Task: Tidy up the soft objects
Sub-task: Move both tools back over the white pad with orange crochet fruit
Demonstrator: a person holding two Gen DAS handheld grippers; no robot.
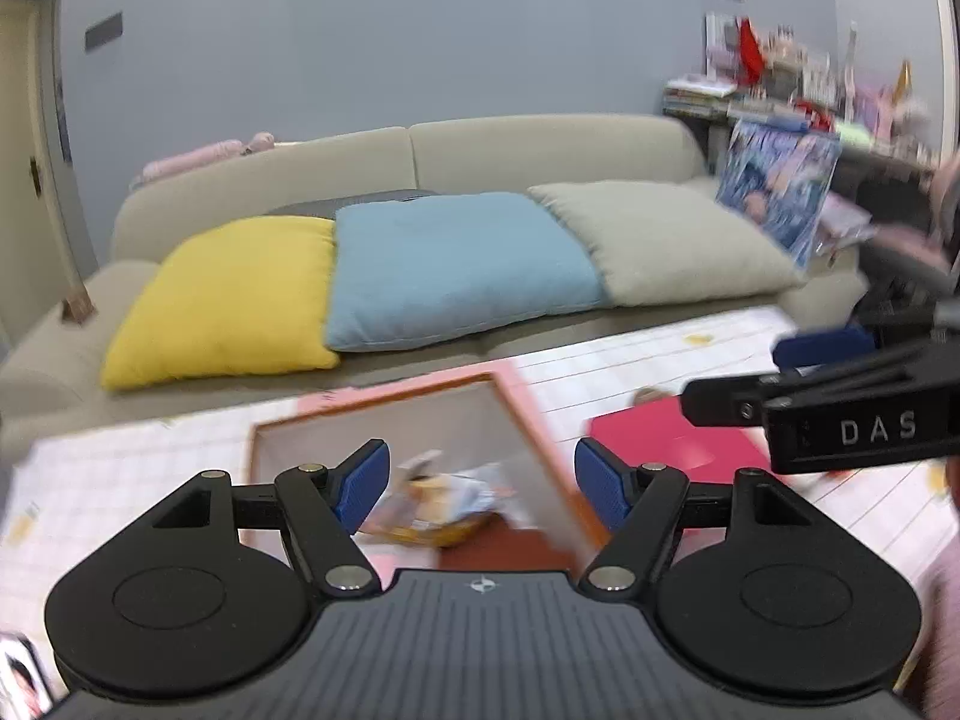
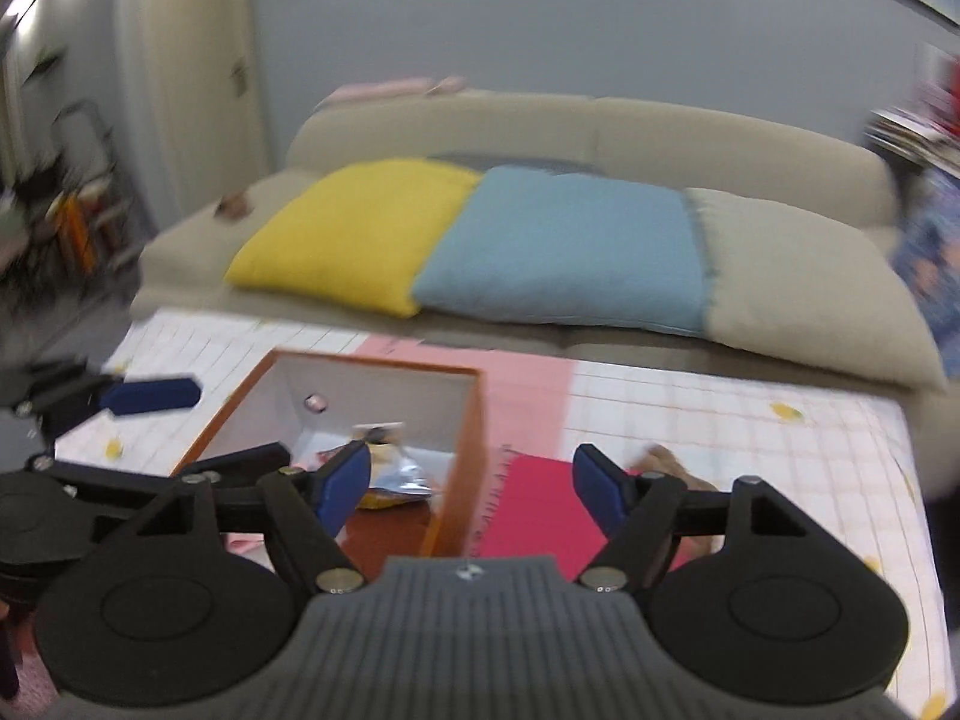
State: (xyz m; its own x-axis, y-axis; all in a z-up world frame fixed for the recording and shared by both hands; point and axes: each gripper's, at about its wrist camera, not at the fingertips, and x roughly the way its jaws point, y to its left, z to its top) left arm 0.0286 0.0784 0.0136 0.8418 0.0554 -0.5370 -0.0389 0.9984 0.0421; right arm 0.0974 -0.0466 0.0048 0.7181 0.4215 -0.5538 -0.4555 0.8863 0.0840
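Three cushions lie in a row on the beige sofa (image 1: 540, 138): a yellow cushion (image 1: 228, 300), a light blue cushion (image 1: 456, 264) and a grey-beige cushion (image 1: 666, 240). The right wrist view shows the same yellow cushion (image 2: 354, 228), blue cushion (image 2: 564, 246) and beige cushion (image 2: 804, 276). My left gripper (image 1: 480, 489) hangs open over an orange-rimmed box (image 1: 528, 414), with nothing between its blue pads. My right gripper (image 2: 468, 486) is open too, above the box (image 2: 462, 450) and a red cloth (image 2: 540, 510). Each gripper shows at the edge of the other's view.
The box holds crumpled packets (image 1: 432, 498). It stands on a low table with a white checked cover (image 2: 750, 420), beside a pink sheet (image 2: 528, 384). A cluttered shelf (image 1: 798, 78) stands right of the sofa. A pink item (image 1: 204, 156) lies on the sofa back.
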